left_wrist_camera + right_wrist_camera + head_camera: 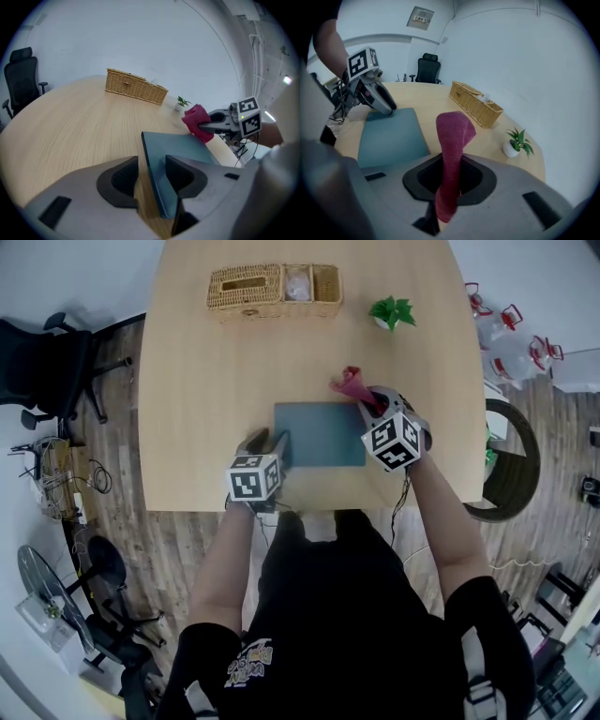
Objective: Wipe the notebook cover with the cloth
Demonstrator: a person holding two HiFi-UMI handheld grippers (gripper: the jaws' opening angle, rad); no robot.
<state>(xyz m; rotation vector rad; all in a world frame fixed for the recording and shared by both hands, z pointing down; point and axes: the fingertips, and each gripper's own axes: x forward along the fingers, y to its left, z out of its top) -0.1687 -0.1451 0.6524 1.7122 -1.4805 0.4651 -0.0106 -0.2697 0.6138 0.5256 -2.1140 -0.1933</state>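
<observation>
The grey-blue notebook lies flat near the table's front edge. My left gripper is at its left edge. In the left gripper view the notebook has its near edge between the jaws of my left gripper. A gap of bare table shows on the left side, so the gripper is open. My right gripper is shut on a dark red cloth, which hangs just past the notebook's far right corner. In the right gripper view the cloth stands up from between the jaws.
A wicker basket stands at the table's far side, and a small potted plant to its right. The wooden table ends just in front of the notebook. Office chairs and other items stand on the floor around.
</observation>
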